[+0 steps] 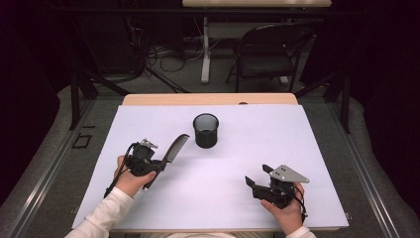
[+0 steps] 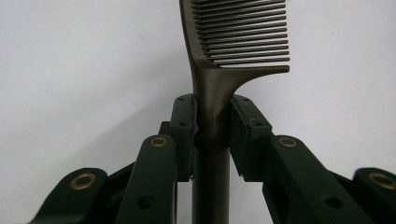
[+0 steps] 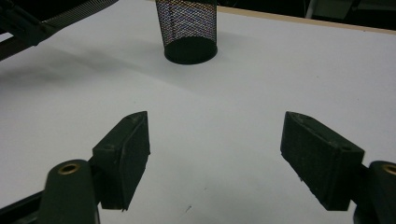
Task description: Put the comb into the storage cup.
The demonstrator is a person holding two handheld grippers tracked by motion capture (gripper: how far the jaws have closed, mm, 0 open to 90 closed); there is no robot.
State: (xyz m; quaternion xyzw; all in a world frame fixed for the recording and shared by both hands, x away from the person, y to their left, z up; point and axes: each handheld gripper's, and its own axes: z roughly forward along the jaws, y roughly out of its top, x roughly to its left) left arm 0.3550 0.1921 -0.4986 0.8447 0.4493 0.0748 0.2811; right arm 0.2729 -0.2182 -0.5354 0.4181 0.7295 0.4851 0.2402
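A black comb (image 1: 177, 148) is held up off the white table by my left gripper (image 1: 159, 165), which is shut on its handle. In the left gripper view the handle (image 2: 212, 116) is pinched between both pads and the teeth (image 2: 247, 35) point to the right. A black mesh cup (image 1: 206, 130) stands upright near the table's middle, just right of the comb's tip; its base (image 3: 189, 37) is in the right gripper view. My right gripper (image 1: 257, 174) rests at the front right, open, with nothing between its fingers (image 3: 126, 154).
The white sheet (image 1: 297, 139) covers a wooden table whose far edge (image 1: 208, 99) shows. Beyond it stand a black folding chair (image 1: 267, 52), a table leg (image 1: 205, 49) and cables on the floor.
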